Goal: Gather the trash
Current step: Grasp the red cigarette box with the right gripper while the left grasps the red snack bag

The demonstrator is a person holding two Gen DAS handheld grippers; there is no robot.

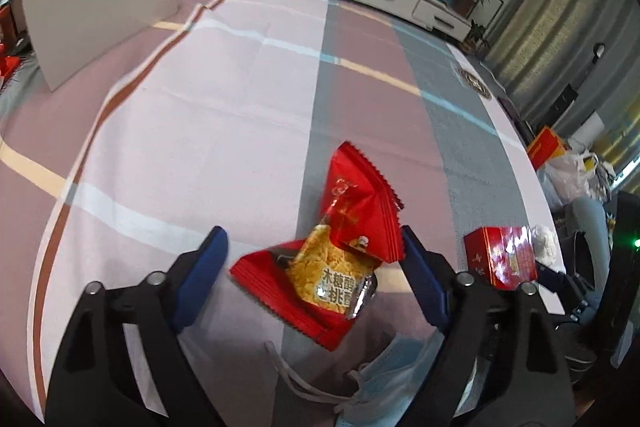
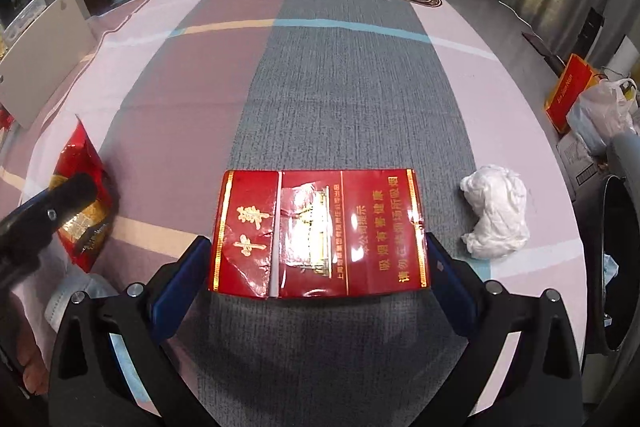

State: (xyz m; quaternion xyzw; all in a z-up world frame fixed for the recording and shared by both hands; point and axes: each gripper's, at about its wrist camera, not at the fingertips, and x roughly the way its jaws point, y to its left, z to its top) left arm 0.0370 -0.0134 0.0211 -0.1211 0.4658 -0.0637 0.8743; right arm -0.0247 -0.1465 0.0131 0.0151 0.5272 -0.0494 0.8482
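My left hand-held gripper (image 1: 312,259) stands wide around the red snack wrapper (image 1: 340,255) low in the frame's center; the right pad nearly touches it, the left pad is clear. My right hand-held gripper (image 2: 316,263) stands wide around the flat cigarette pack (image 2: 318,233), lower center on the desk (image 2: 340,75). Both are thin: the pads could slide over them or snag the cloth.

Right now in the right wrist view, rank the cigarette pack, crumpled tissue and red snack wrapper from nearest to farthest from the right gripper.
1. Cigarette pack: between the right gripper fingers, its edges at the pads.
2. Crumpled tissue: just right of the pack.
3. Red snack wrapper: far left, by the left gripper.
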